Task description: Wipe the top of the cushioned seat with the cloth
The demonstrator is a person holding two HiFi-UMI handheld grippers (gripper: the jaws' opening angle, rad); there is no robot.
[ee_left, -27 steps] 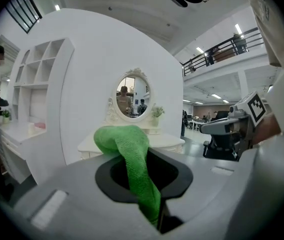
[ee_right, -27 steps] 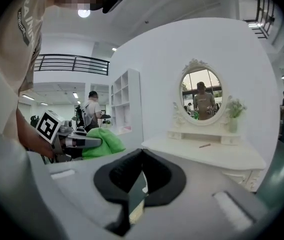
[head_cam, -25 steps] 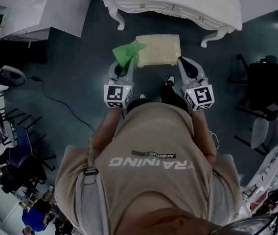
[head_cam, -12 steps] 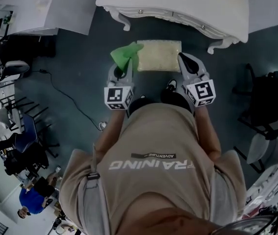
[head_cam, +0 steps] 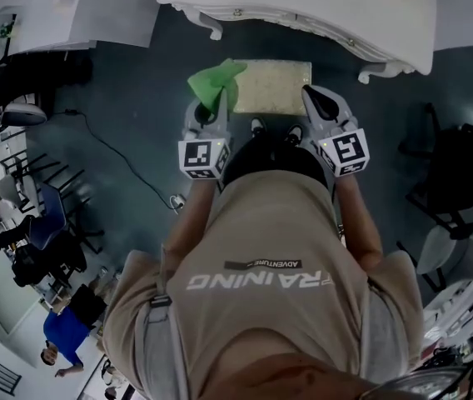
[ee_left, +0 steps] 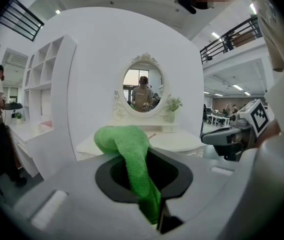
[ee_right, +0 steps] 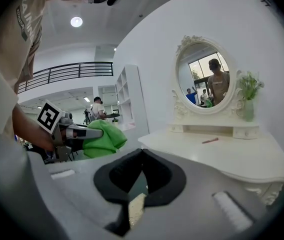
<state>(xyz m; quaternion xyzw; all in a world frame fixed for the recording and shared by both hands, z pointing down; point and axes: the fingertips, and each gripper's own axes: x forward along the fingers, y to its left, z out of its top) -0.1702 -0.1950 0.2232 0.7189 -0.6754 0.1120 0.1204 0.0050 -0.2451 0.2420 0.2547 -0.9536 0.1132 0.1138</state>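
The cushioned seat (head_cam: 274, 88) is seen just in front of the white table (head_cam: 303, 7), with its pale top uncovered. The left gripper (head_cam: 207, 115) is held at the seat's left edge. Its jaws are closed on the green cloth (head_cam: 213, 86), which is pinched between them and bunched up beyond their tips, so that one side of it reaches the seat's left edge. In the left gripper view the cloth (ee_left: 132, 154) is seen running down through the closed jaws. The right gripper (head_cam: 318, 102) is held at the seat's right edge, across the seat from the cloth. Its jaws are brought together at the tips and nothing is gripped; only a strip of the seat (ee_right: 133, 209) is seen through the gap behind them. Beyond the seat, an oval mirror (ee_right: 207, 76) is carried on the table, and a small vase of greenery (ee_right: 248, 96) is set just beside it.
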